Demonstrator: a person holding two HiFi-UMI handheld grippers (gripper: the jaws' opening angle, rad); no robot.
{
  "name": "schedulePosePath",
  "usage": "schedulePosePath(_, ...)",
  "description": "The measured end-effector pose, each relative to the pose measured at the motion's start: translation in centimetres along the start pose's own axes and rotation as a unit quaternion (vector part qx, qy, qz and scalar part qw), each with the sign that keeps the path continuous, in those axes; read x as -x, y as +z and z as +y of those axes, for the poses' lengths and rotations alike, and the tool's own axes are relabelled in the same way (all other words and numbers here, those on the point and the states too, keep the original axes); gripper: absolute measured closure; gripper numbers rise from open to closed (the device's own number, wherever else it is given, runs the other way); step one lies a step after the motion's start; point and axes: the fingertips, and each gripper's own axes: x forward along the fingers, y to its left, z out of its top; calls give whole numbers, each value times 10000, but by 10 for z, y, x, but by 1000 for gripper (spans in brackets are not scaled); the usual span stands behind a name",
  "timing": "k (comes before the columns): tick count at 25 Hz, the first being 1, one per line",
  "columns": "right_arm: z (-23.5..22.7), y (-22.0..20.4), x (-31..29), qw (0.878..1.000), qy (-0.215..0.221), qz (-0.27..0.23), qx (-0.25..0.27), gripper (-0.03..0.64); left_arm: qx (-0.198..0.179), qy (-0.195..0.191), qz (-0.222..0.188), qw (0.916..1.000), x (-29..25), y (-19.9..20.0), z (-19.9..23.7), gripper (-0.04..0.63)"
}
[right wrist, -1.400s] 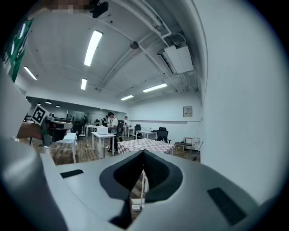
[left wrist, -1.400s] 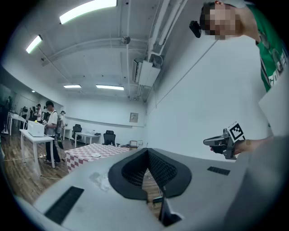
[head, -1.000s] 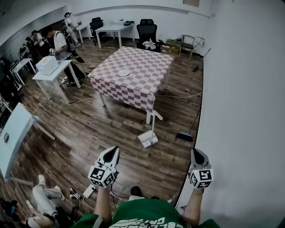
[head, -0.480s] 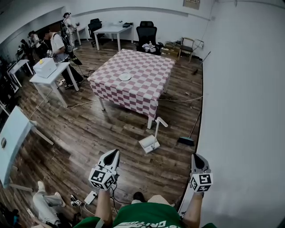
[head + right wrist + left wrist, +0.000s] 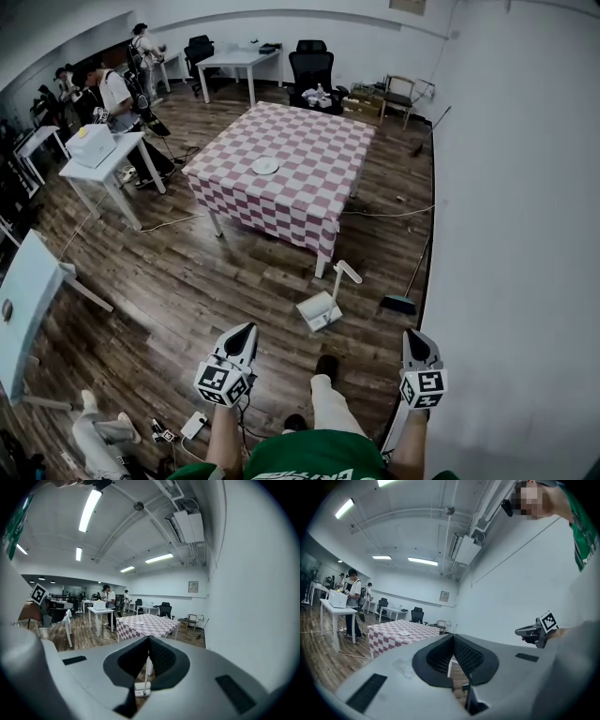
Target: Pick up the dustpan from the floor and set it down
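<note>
Now, in the head view, the dustpan [image 5: 317,309] is lying on the wooden floor [image 5: 187,281]. Its white pan is resting low and its handle is rising at a tilt toward the upper right, just beside the near corner leg of the tabletop [image 5: 309,131], which is wearing a checked cloth and carrying a small plate [image 5: 265,166]. A broom [image 5: 400,304] is lying near the dustpan on the right, close against the white wall [image 5: 506,234]. The left tool [image 5: 246,330] and the right tool [image 5: 412,336] are hovering above the floor at the bottom of the picture, both pointing ahead. The dustpan is sitting ahead of them and between their two lines, well apart from either and touching neither. The person's leg [image 5: 328,398] is reaching forward between the two tools. In the left gripper view, the left tool's jaws are meeting at their tips and gripping nothing. The checked tabletop is showing beyond them to the left, and the right tool is showing at the right against the wall. A pale upright strip is peeking through the notch under the joined tips, but I cannot tell whether it is the dustpan's handle or a table leg. In the right gripper view, the right tool's jaws are likewise pressing together and holding nothing. Through the notch beneath their tips the dustpan [image 5: 142,687] is showing on the floor, its handle standing up, straight ahead of the tool and lower, clear of the pads.
</note>
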Motion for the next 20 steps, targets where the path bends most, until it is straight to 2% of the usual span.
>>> schedulePosePath(4, -8, -3, -62, 9999, 78, -130, -68, 609, -172, 106, 75, 9998, -37, -7, 33, 592)
schedulePosePath(9, -32, 19, -137, 9992, 303, -218, -115, 609, -368, 275, 101, 9989, -97, 15, 61, 592)
schedulePosePath(20, -92, 46, -255, 9972, 694, -251, -91, 609, -318, 513, 206, 9980, -207, 22, 81, 592)
